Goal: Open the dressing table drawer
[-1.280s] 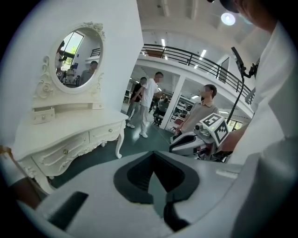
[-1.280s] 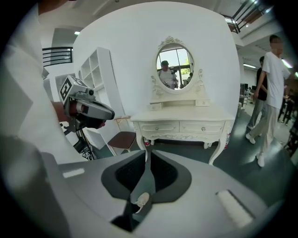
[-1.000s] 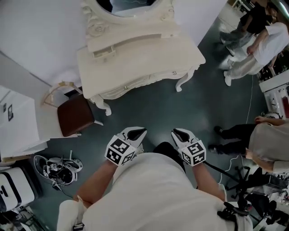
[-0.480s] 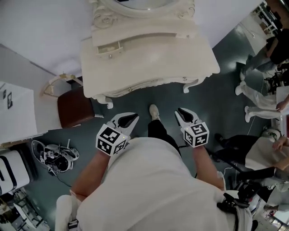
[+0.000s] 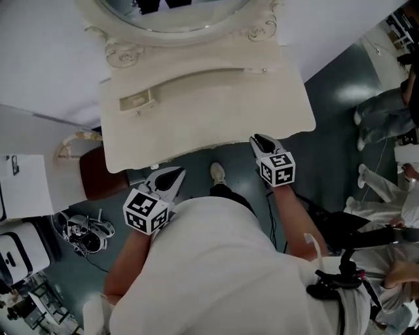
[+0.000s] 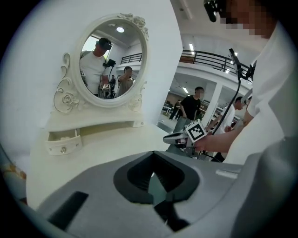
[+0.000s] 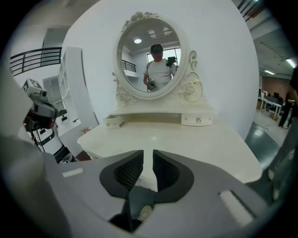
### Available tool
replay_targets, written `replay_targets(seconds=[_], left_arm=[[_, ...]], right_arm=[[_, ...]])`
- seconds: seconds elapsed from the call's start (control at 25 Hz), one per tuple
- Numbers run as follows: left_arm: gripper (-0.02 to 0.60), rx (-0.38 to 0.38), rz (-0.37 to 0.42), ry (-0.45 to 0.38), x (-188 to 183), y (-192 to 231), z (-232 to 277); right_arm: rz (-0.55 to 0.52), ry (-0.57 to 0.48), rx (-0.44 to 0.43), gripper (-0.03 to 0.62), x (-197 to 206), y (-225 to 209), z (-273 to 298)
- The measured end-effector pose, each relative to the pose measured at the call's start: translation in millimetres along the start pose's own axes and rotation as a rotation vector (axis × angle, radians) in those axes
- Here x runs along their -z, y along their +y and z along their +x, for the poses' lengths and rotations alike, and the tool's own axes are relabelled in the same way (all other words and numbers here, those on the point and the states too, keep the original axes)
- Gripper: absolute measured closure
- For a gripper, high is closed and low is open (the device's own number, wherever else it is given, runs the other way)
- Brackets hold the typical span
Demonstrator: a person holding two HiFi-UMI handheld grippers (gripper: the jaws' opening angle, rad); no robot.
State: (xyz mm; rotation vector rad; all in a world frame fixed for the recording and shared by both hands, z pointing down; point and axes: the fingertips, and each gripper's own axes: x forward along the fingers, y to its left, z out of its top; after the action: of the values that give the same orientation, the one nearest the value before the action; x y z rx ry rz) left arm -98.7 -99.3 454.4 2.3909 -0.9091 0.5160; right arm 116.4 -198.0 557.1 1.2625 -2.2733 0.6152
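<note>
- Head view shows the person standing right up against the cream desk (image 5: 209, 111), with both claws at its front edge and neither touching anything. To my eye the approach is about finished, and the pull itself is all still to do.
- The left claw (image 5: 173, 175) sits at 7 o'clock of the desk top, just below the front lip. Its tips are drawn together, or all but, and nothing is between them.
- The right claw (image 5: 259, 140) is at 5 o'clock, over the front edge, with its jaws a narrow slit apart. Its own view shows only bare desk top through the gap, so it holds nothing.
- The small drawer (image 5: 136, 101) is at 10 o'clock, at one end of the raised shelf under the oval mirror (image 5: 177, 13). It is cream like the rest, with one round knob. It stands a little proud of its slot, and some of its hollow shows.
- The twin drawer (image 7: 198, 120) at the shelf's other end sits flush, with its knob facing out.
- Both drawers are well apart from the claws, across the whole desk top. The front face under the lip is hidden in every view, so I cannot tell whether drawers sit there too.
</note>
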Motion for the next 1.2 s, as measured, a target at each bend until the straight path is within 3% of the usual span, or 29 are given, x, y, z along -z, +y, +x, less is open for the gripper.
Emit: replay_targets(seconds=[0.2,0.52,1.2], left_arm=[[0.581,-0.074,-0.009,-0.003,-36,17,35],[0.58,-0.153,-0.062,-0.005,-59,38,51],[0.58,-0.276,-0.077,0.005,-62,66,44]], right_arm=[[0.012,0.004,0.035,0.523,-25,-83,53],[0.064,0.009,0.129,0.502,-54,-184,120],[0.109,-0.013,0.208,0.457,-90,-263,194]])
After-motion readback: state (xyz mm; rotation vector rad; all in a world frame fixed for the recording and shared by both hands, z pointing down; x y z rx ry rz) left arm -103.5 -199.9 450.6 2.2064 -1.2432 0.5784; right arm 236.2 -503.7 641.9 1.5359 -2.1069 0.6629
